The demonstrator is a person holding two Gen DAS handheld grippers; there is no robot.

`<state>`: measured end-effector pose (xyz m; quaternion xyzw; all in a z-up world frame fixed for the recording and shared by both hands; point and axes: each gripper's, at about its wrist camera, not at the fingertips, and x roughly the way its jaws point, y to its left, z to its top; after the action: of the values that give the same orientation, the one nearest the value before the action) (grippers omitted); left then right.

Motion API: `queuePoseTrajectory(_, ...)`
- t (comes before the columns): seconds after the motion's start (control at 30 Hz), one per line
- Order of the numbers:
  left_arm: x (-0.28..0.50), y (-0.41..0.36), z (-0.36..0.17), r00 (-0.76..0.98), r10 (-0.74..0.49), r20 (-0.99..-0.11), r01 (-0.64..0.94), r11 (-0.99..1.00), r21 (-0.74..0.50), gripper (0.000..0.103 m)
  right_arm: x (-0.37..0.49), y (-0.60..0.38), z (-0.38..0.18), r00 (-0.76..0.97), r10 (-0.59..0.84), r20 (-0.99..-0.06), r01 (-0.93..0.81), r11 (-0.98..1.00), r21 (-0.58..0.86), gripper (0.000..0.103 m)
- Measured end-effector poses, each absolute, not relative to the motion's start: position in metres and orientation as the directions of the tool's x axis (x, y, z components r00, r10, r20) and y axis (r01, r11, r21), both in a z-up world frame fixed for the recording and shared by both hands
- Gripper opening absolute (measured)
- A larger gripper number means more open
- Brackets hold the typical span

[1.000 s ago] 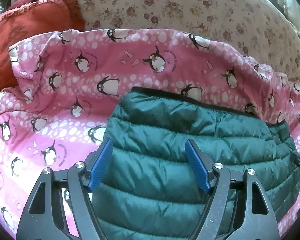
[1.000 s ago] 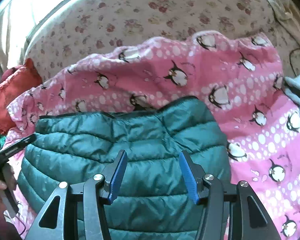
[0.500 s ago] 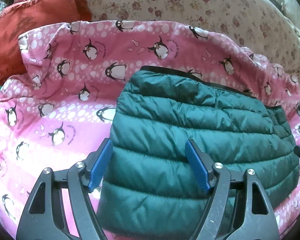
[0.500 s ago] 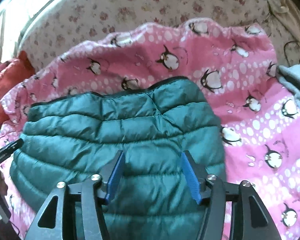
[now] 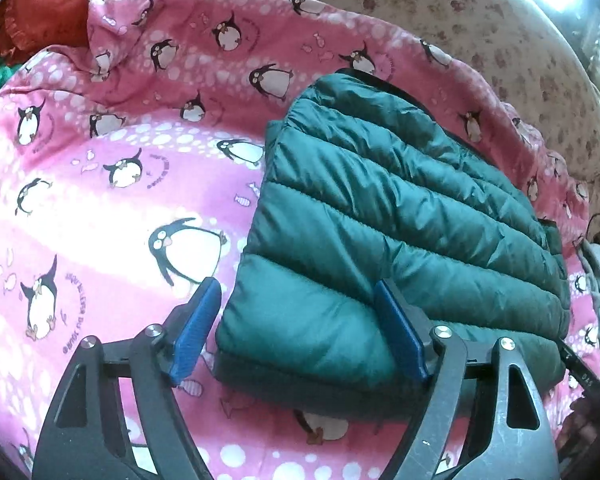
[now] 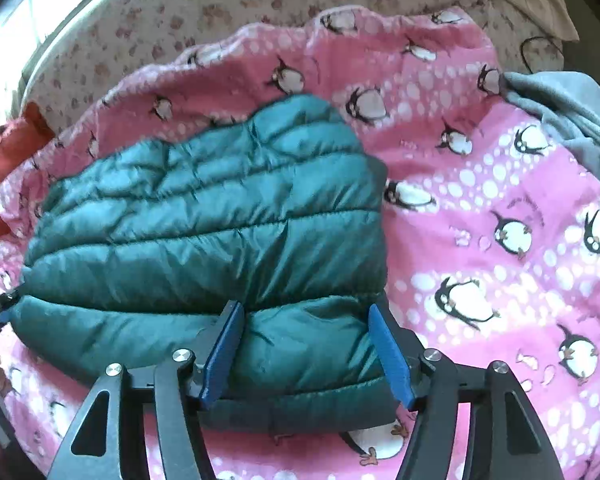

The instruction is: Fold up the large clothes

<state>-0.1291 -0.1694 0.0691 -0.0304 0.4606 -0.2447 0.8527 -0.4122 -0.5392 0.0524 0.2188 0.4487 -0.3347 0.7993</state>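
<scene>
Both my claws hang spread over the folded teal puffer jacket (image 5: pixel 400 216), pinching nothing. My left claw (image 5: pixel 300 328) straddles the jacket's near left corner: its left pad (image 5: pixel 196 330) is over the pink penguin blanket (image 5: pixel 100 208), its right pad (image 5: pixel 400 332) over the quilted fabric. Those jaws have just been opening wider. My right claw (image 6: pixel 306 354) stands over the jacket's (image 6: pixel 204 216) near right corner, jaws likewise just opened, with fabric between the pads (image 6: pixel 390 354); whether they brush it I cannot tell. The jacket lies mid-blanket (image 6: pixel 500 184), on a floral sheet (image 6: pixel 228 4). A grey garment (image 6: pixel 572 108) sits at the blanket's right edge, a red one (image 5: pixel 48 4) at its far left corner.
</scene>
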Motion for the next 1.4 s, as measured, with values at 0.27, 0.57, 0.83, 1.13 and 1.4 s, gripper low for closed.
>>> queuePoseTrajectory(0.27, -0.135, -0.159, 0.074, 0.439, -0.475, -0.763, 0.394, 0.865, -0.312, 0.08, -0.426, -0.533, 0.07, 0.401, -0.34, -0.851, 0.738, 0.67, 0.081, 0.065)
queuePoseTrajectory(0.57, -0.14, -0.151, 0.086, 0.449, -0.485, -0.75, 0.376, 0.864, -0.334, 0.079, -0.428, -0.52, 0.093, 0.483, -0.367, -0.795, 0.719, 0.684, 0.121, 0.065)
queuePoseTrajectory(0.83, -0.148, -0.154, 0.11, 0.496, -0.479, -0.724, 0.391, 0.868, -0.306, 0.079, -0.423, -0.513, 0.095, 0.543, -0.363, -0.757, 0.678, 0.722, 0.14, 0.066)
queuePoseTrajectory(1.13, -0.158, -0.178, 0.12, 0.514, -0.473, -0.716, 0.444, 0.86, -0.249, 0.08, -0.435, -0.526, 0.092, 0.564, -0.34, -0.752, 0.694, 0.689, 0.209, 0.068)
queuePoseTrajectory(1.4, -0.149, -0.178, 0.115, 0.54, -0.44, -0.718, 0.467, 0.866, -0.18, 0.08, -0.432, -0.542, 0.09, 0.509, -0.327, -0.796, 0.721, 0.667, 0.188, 0.074)
